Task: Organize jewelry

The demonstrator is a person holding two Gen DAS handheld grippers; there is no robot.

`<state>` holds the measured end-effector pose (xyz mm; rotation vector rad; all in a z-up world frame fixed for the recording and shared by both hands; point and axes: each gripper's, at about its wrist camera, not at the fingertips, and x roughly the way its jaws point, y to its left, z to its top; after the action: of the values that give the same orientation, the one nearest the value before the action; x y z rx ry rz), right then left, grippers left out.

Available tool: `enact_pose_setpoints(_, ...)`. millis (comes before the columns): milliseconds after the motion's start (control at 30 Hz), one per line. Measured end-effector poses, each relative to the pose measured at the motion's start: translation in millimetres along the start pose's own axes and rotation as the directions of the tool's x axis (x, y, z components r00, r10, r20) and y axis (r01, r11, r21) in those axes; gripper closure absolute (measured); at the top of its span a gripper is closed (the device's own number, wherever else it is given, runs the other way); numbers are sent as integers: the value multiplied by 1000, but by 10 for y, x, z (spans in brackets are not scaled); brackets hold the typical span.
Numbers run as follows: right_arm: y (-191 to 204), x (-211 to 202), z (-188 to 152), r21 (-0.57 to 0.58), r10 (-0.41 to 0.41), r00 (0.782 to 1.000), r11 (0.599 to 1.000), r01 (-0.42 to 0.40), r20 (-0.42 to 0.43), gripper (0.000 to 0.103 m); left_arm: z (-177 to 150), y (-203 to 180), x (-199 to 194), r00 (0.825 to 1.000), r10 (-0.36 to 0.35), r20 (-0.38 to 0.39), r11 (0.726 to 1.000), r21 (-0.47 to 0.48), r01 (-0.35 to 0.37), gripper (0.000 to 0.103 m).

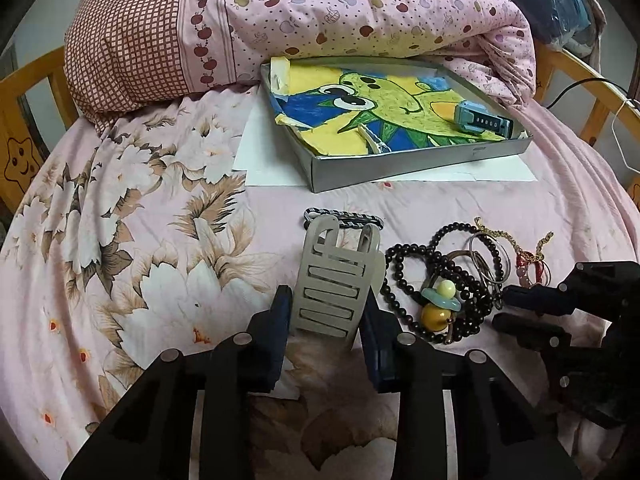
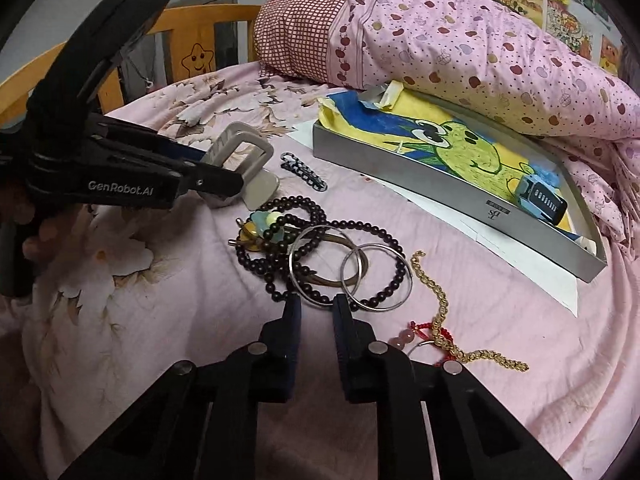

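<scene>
Left gripper clamped on the grey hair clip; tray lies ahead, toward the pillow end of the bed.

Clip: held by its base, lifted off the bedspread, long axis running forward toward the tray. Right gripper: jaws narrowly parted, empty, tips at the near rim of the silver bangles tangled with the dark bead strand. Gold chain just right of the heap. Left is nearer the tray's open corner, judged the drop point.
</scene>
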<state>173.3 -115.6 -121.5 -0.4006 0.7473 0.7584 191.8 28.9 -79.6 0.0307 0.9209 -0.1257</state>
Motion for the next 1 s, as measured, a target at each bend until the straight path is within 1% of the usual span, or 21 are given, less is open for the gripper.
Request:
enact_pose_setpoints(133, 10, -24, 14, -14, -14, 1000, 1000, 14, 18, 87, 0, -2, -4, 1000, 1, -1, 1000, -14, -1, 75)
enact_pose_setpoints(367, 72, 0, 39, -59, -26, 999, 998, 28, 20, 87, -1, 1, -13, 1000, -3, -1, 1000, -19, 3, 75)
enact_pose_setpoints(400, 70, -10, 44, -60, -25, 999, 998, 27, 27, 94, -3, 2, -16, 1000, -4, 0, 1000, -21, 4, 75)
enact_pose_setpoints(433, 75, -27, 41, -61, -28, 999, 998, 30, 36, 97, -9, 2, -24, 1000, -5, 2, 1000, -24, 5, 75)
enact_pose_setpoints(500, 76, -76, 49, -62, -28, 998, 998, 32, 57, 100, -15, -9, -36, 1000, -4, 4, 1000, -28, 4, 75)
enact_pose_setpoints(800, 59, -284, 120, -57, -58, 989, 996, 66, 133, 102, -6, -86, -168, 999, -21, 31, 999, -42, 23, 75)
enact_pose_setpoints(867, 49, -285, 120, -52, -56, 990, 997, 63, 129, 102, 8, -112, -185, 999, -27, 32, 999, -39, 28, 75)
enact_pose_setpoints(1000, -7, -229, 94, -15, -30, 996, 999, 31, 86, 102, 19, -144, -180, 999, -36, 35, 999, -36, 38, 75)
